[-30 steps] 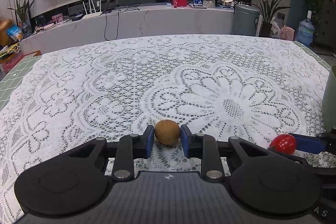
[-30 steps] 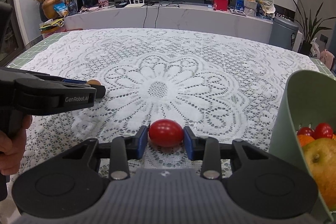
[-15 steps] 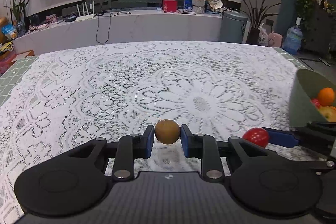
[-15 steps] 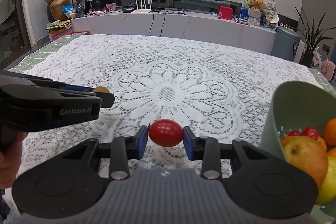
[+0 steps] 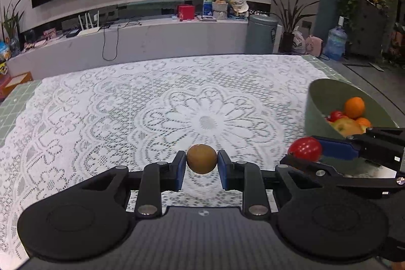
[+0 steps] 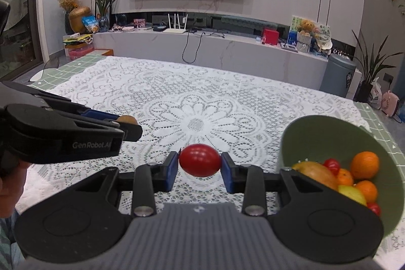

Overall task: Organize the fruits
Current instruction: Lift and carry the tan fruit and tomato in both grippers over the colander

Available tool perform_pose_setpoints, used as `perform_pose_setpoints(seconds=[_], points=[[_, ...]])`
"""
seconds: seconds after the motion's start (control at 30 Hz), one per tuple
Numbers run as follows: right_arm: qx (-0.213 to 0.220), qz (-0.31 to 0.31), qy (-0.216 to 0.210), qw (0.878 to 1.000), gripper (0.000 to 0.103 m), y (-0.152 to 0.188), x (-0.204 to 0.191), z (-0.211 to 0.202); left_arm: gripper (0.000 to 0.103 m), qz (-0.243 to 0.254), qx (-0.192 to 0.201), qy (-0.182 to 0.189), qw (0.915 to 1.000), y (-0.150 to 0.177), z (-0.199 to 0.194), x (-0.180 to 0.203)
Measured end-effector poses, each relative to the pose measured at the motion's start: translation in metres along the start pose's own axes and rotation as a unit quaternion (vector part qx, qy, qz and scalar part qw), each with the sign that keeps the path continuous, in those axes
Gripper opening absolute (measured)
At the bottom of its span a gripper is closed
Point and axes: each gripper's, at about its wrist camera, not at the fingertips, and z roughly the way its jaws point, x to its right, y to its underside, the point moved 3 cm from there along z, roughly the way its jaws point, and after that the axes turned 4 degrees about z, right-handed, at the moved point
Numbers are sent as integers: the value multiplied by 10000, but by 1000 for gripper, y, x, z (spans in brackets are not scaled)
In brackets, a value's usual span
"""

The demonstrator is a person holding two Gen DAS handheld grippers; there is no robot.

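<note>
My left gripper [image 5: 202, 163] is shut on a small round brown fruit [image 5: 202, 159] and holds it above the lace tablecloth [image 5: 141, 108]. My right gripper [image 6: 200, 163] is shut on a red cherry tomato [image 6: 200, 160], also held above the cloth. The tomato shows in the left wrist view [image 5: 305, 149], just left of a green bowl [image 5: 326, 98]. The bowl [image 6: 329, 128] holds oranges, cherry tomatoes, a mango and a yellow fruit. The left gripper [image 6: 126, 125] appears at the left of the right wrist view with the brown fruit [image 6: 127, 119].
The table edge and green mat [image 6: 379, 118] lie behind and to the right of the bowl. A white TV bench [image 6: 227, 49] with clutter runs behind the table. A grey bin [image 5: 262, 34] and plants stand at the back right.
Both grippers have risen and lifted their fruits off the cloth. The green bowl has come further into both views, closer to the tomato.
</note>
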Motion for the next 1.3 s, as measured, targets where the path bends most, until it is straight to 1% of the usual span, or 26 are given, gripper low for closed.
perform_pose_setpoints(seconds=[0.27,0.37,0.5,0.77,1.03,1.23,1.3], points=[[206,105,57,9997,33,0,15,-32,30,215,224,218,9993,-14,-25,29],[283,245,103,9992,33,0,25,-44,30,305,228,296,9988,-18,-30,39],[398,360,263,9982,33,0,39,-62,30,435,158,404,9981,-23,-31,55],[604,516,699,9944,33,2,73,-91,30,801,244,657,9943,-37,-35,92],[658,554,982,9914,34,2,104,-105,30,1057,273,1002,9890,-53,-28,124],[539,503,1166,9904,34,2,133,-110,30,1153,138,1351,9840,-64,-14,143],[463,470,1208,9905,34,3,143,-108,30,1237,98,1405,9823,-67,-7,149]])
